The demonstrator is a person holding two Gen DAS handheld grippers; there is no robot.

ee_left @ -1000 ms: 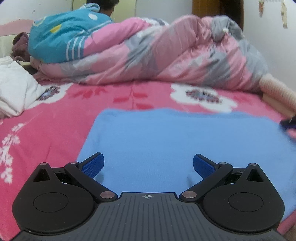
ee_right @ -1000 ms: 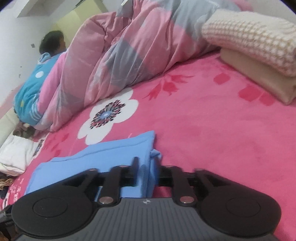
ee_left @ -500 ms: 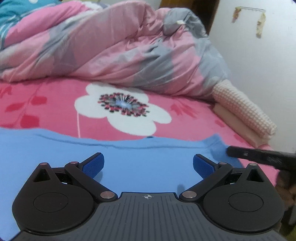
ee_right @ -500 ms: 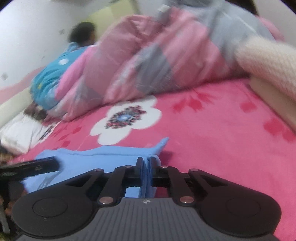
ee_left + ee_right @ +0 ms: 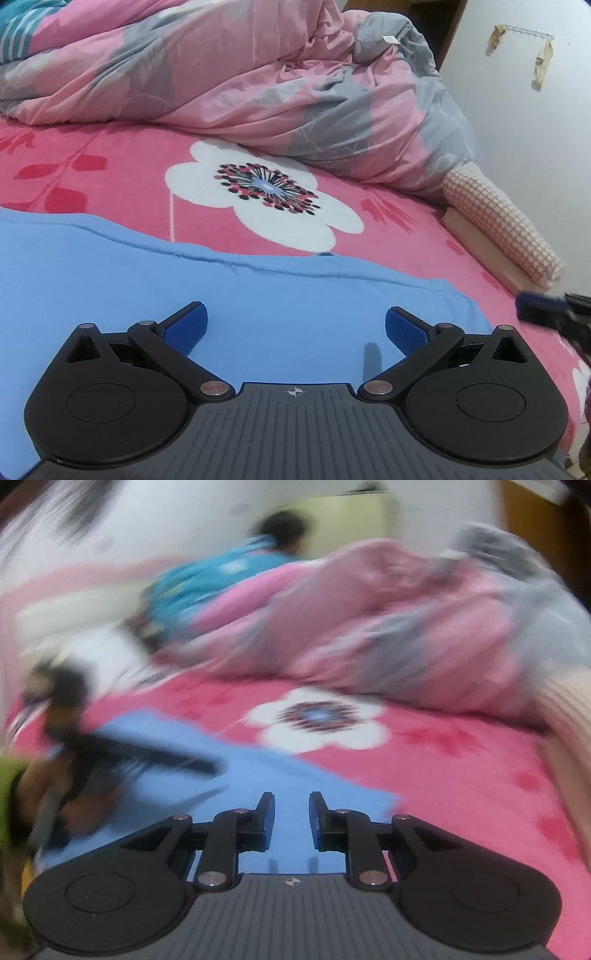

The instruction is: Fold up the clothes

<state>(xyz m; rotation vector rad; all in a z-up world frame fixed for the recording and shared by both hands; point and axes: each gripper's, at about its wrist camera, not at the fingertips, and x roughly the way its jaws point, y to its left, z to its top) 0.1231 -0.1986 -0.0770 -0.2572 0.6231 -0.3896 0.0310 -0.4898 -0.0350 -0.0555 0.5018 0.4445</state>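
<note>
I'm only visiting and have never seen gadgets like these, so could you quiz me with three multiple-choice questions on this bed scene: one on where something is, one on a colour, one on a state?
1. Where does the crumpled quilt lie?
A. Beyond the white flower print
B. On top of the blue garment
C. On the floor

2. What colour is the garment spread on the bedsheet?
A. Green
B. Light blue
C. White

3. How do the left gripper's jaws stand?
A. Clamped on the quilt
B. Wide apart, empty
C. Pinching a sock

Answers: 1 A, the quilt is heaped past the flower. 2 B, the cloth is plainly light blue. 3 B, nothing sits in the wide gap between them.
</note>
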